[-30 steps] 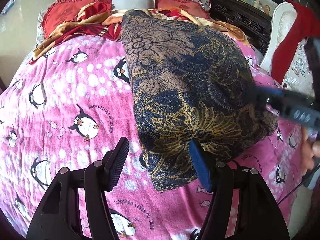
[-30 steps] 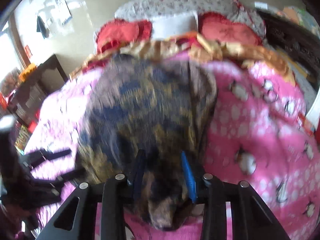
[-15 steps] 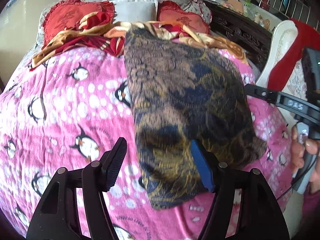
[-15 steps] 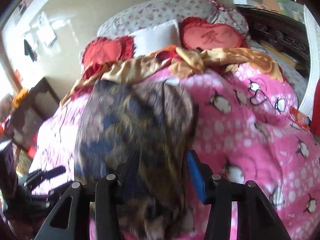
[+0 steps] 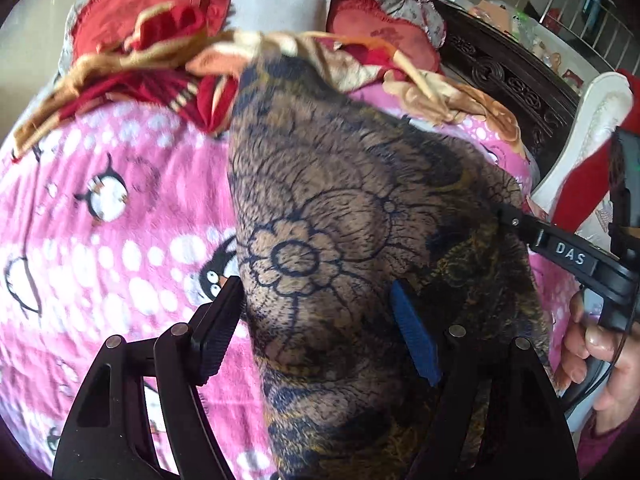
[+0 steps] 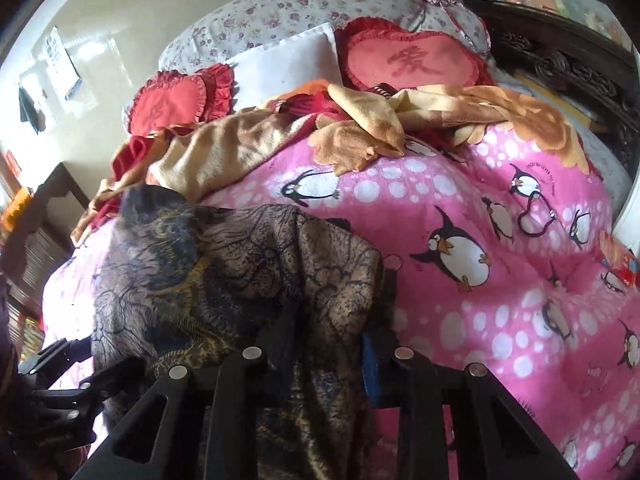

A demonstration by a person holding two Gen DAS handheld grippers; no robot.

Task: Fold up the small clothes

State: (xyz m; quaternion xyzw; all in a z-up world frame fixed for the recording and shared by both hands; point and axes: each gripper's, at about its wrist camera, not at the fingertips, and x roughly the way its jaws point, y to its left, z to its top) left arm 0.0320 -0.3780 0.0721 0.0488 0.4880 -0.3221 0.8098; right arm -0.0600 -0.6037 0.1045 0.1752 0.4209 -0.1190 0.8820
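Note:
A dark blue and brown flower-patterned cloth (image 5: 344, 240) lies spread on the pink penguin blanket (image 5: 120, 240). My left gripper (image 5: 316, 332) hovers low over its near part. Its jaws are opening wide, the cloth lies between them, and the pads do not press on it. In the right wrist view the same cloth (image 6: 224, 280) is bunched up between the narrow, closing jaws of my right gripper (image 6: 326, 354), which pinch its near right edge. A hand (image 5: 600, 344) holds the right gripper's handle at the cloth's right side.
Red heart cushions (image 6: 408, 60), a white pillow (image 6: 288, 60) and a rumpled tan and red blanket (image 6: 360, 120) lie at the bed's far end. A dark carved bed frame (image 5: 512, 80) and a white chair (image 5: 592, 128) with red cloth stand on the right.
Both grippers have slid forward over the cloth. The left jaws have spread wider. The right jaws opened, then narrowed on the cloth's edge, which now bunches between them.

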